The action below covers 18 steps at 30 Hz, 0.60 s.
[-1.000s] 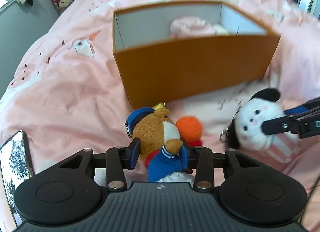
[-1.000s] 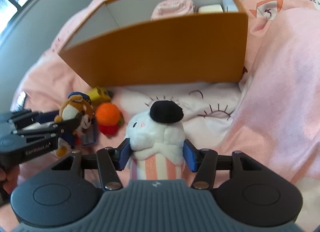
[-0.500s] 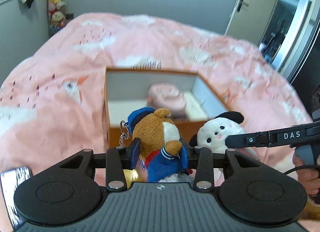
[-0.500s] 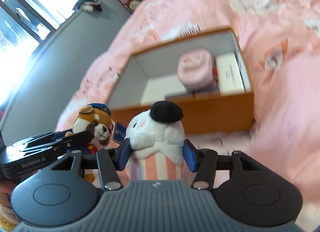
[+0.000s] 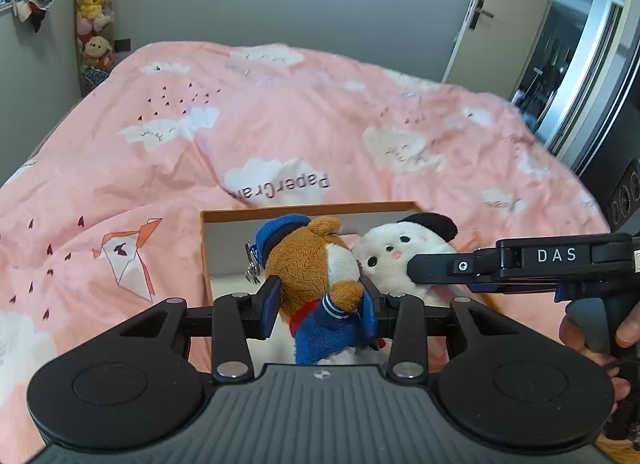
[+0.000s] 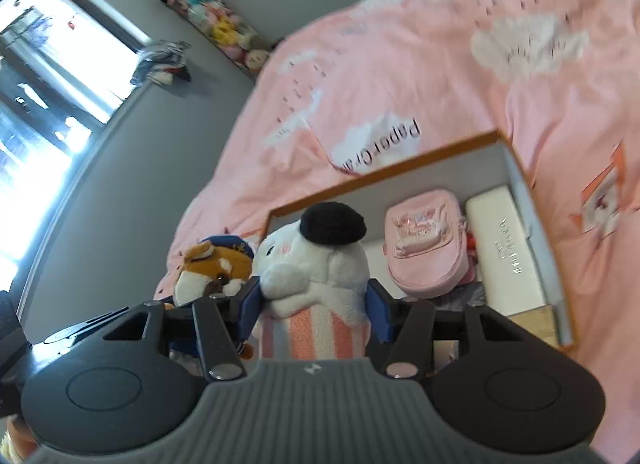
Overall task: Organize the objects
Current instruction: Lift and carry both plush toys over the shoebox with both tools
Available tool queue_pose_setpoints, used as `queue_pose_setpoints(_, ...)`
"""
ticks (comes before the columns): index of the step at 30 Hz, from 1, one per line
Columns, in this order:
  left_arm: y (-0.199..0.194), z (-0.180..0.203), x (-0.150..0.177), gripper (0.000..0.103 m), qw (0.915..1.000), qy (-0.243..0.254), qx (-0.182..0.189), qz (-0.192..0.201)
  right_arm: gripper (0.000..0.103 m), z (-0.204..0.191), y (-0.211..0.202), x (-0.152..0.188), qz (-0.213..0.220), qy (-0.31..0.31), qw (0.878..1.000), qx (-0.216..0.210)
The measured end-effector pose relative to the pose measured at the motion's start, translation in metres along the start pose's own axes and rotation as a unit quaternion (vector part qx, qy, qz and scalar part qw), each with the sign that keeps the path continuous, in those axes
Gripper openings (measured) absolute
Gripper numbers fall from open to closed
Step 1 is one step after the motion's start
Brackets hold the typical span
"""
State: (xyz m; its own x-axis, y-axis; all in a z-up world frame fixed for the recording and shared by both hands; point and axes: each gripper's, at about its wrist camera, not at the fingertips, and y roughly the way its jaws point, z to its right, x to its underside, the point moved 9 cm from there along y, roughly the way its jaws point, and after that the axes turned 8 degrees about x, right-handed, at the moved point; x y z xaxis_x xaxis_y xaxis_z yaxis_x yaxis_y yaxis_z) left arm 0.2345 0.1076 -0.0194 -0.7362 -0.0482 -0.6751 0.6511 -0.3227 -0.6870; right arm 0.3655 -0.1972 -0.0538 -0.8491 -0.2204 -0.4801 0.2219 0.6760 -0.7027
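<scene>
My left gripper is shut on a brown plush bear with a blue cap and blue jacket, held in the air above the orange box. Beside it, my right gripper is shut on a white plush with a black ear patch and pink striped body; that white plush also shows at the right in the left wrist view. Both toys hang over the near edge of the orange box. Inside lie a pink pouch and a white carton.
The box sits on a bed under a pink duvet with cloud prints. A hanging column of plush toys is on the far grey wall, a door at the back right. A hand holds the right gripper's handle.
Both grippers rose off the duvet with their toys and moved toward the box; its inside now lies below them. The orange ball and yellow toy have dropped out of view.
</scene>
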Motion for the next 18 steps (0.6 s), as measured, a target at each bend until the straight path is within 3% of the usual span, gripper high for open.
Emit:
queue_pose_setpoints(10,0.070,-0.047,-0.001,0.046,0.9980,-0.012,-0.017,-0.060,0.057,0.018,0.095,-0.021,-0.050,0.047,0.997,0.031)
queue_pose_setpoints(18,0.097,-0.060,-0.007,0.048,0.9938,0.018,-0.042,-0.101,0.057,0.021,0.130,-0.027,-0.064,0.047,0.996,0.034)
